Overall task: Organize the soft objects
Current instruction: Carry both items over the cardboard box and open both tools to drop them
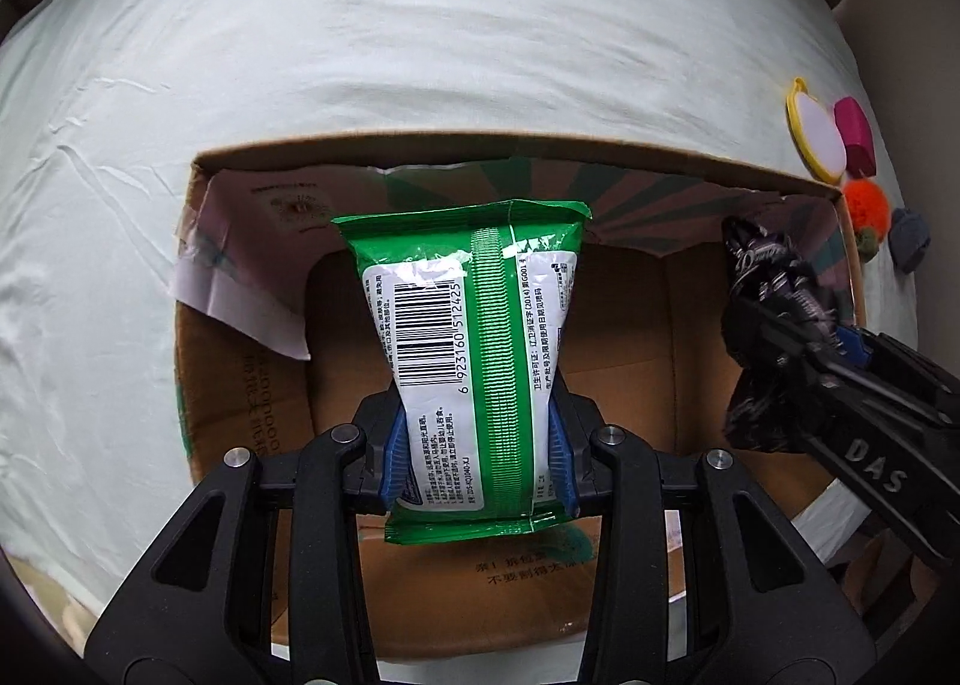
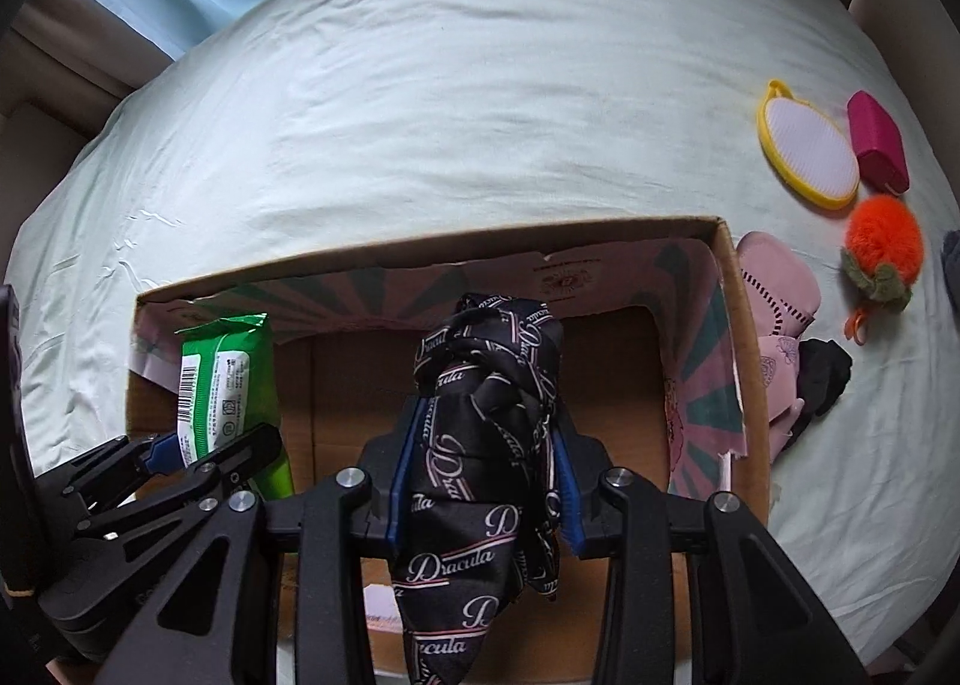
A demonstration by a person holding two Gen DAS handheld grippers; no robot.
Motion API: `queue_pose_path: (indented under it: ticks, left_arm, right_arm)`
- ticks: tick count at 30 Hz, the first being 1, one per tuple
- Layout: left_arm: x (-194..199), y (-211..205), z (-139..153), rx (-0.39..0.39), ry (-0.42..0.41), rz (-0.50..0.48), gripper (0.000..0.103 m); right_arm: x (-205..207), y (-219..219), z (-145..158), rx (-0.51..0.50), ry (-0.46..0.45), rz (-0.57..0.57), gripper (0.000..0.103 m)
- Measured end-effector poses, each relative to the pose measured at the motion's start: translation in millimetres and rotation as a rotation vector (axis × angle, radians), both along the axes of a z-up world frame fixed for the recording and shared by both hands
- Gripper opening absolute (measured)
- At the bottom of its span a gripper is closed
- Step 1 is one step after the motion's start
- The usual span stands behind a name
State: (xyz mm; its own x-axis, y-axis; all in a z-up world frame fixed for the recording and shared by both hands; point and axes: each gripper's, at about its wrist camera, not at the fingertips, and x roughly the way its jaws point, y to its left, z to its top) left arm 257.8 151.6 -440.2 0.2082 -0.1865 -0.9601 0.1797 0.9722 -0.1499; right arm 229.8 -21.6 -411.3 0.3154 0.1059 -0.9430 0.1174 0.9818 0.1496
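Over the box point(image 1: 456, 147) on the bed point(image 1: 420, 24), my left gripper point(image 1: 480, 445) clamps the wipes point(image 1: 474, 349); my right gripper point(image 2: 483, 475) pinches the scarf point(image 2: 480, 445).

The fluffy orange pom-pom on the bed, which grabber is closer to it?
Right. The right gripper sits toward the fluffy orange pom-pom's side of the cardboard box; the left gripper is farther over.

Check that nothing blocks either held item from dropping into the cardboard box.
Nothing visible does. The left tool holds the green wipes pack and the right tool holds the black printed cloth, both above the open cardboard box. The box floor seen below them shows only bare cardboard.
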Motion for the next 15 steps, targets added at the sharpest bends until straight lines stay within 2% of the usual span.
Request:
queue_pose_path:
  ticks: [1,2,3,4,5,6,9,15]
  left_arm:
    - [0.7,-0.6,1.2,0.013,-0.003,-0.009,0.055]
    - [-0.5,-1.1,3.0,0.07,-0.015,-0.009,0.08]
    - [-1.1,-1.9,5.1,0.117,-0.03,-0.005,0.101]
    - [-2.7,-0.3,6.8,0.122,-0.039,-0.009,0.102]
    - [-3.7,3.2,9.0,0.106,-0.04,-0.011,0.103]
    - [-3.3,6.6,9.6,0.091,-0.032,-0.004,0.103]
    - [-0.3,15.2,12.4,0.087,-0.022,0.018,0.103]
    - [-0.4,26.7,20.3,0.062,-0.022,0.041,0.103]
  right_arm:
    - [2.3,-1.4,-5.1,-0.007,0.02,-0.001,0.043]
    - [4.0,-2.8,-8.5,-0.027,0.035,-0.002,0.058]
    - [4.9,-4.6,-9.8,-0.032,0.045,-0.003,0.083]
    - [5.6,-9.4,-10.7,-0.049,0.058,-0.019,0.088]
    - [6.1,-15.6,-11.2,-0.029,0.065,-0.031,0.098]
    - [5.2,-19.7,-10.9,0.0,0.069,-0.042,0.102]
    - [3.4,-29.1,-12.0,0.074,0.073,-0.079,0.102]
    - [1.2,-21.2,-5.1,0.046,0.056,-0.059,0.102]
